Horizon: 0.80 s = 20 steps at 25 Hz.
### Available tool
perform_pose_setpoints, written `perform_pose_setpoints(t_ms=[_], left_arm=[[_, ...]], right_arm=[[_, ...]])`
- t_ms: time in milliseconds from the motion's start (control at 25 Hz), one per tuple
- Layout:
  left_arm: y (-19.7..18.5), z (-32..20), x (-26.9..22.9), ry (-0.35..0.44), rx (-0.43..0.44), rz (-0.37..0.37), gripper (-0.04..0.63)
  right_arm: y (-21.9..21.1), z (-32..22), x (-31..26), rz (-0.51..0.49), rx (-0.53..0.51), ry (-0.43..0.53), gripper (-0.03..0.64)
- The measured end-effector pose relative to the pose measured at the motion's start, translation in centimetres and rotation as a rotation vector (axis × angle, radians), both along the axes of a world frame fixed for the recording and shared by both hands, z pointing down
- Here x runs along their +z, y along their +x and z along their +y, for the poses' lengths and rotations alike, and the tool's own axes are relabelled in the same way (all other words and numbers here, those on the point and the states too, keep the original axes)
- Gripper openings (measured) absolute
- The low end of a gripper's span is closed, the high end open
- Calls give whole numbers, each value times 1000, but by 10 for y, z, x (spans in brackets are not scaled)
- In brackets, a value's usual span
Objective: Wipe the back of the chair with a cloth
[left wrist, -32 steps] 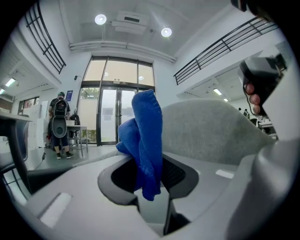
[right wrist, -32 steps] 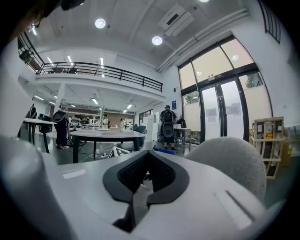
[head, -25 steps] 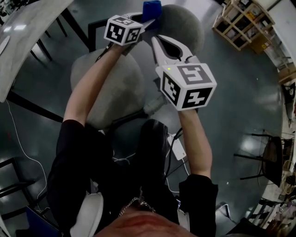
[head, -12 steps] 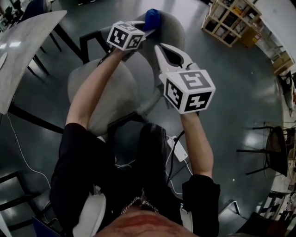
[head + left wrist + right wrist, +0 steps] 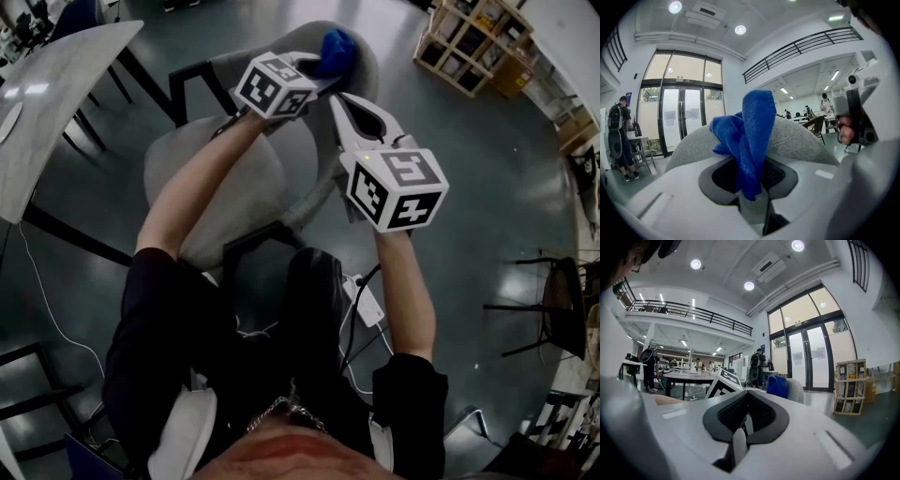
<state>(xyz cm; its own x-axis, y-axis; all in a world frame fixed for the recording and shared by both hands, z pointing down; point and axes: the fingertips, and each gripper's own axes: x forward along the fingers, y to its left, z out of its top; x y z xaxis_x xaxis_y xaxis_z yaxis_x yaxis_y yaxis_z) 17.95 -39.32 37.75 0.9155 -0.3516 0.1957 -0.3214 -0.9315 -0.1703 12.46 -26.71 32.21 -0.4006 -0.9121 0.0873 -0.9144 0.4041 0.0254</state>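
A grey upholstered chair (image 5: pixel 225 178) stands below me, its curved back (image 5: pixel 361 56) at the top of the head view. My left gripper (image 5: pixel 314 75) is shut on a blue cloth (image 5: pixel 336 49) and holds it against the top rim of the chair back. In the left gripper view the blue cloth (image 5: pixel 749 136) sticks up from between the jaws, in front of the grey chair back (image 5: pixel 797 140). My right gripper (image 5: pixel 352 111) hovers just right of the left one, beside the chair back, shut and holding nothing. In the right gripper view the cloth (image 5: pixel 777 385) shows beyond the jaws.
A light table (image 5: pixel 47 103) with black legs stands at the left. Wooden crate shelving (image 5: pixel 473 42) sits at the top right, a dark chair (image 5: pixel 548 300) at the right. Cables and a white power adapter (image 5: pixel 364 305) lie on the floor by my feet.
The left gripper has slid the blue cloth rightward along the top rim of the chair back. The right gripper has shifted slightly right with it.
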Motion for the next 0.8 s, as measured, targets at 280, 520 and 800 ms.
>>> perform_pose_setpoints(t_ms=[280,520,800], left_arm=[[4,30,6,6,79,-21,109],[0,53,13,20,175,-25,110],[-31,34,23,43,114,-30,111]], right_arm=[[14,4,1,-22,11,8,3],[18,3,1,-24,0,17,3],[7,2,1,-28,-49,25,3]])
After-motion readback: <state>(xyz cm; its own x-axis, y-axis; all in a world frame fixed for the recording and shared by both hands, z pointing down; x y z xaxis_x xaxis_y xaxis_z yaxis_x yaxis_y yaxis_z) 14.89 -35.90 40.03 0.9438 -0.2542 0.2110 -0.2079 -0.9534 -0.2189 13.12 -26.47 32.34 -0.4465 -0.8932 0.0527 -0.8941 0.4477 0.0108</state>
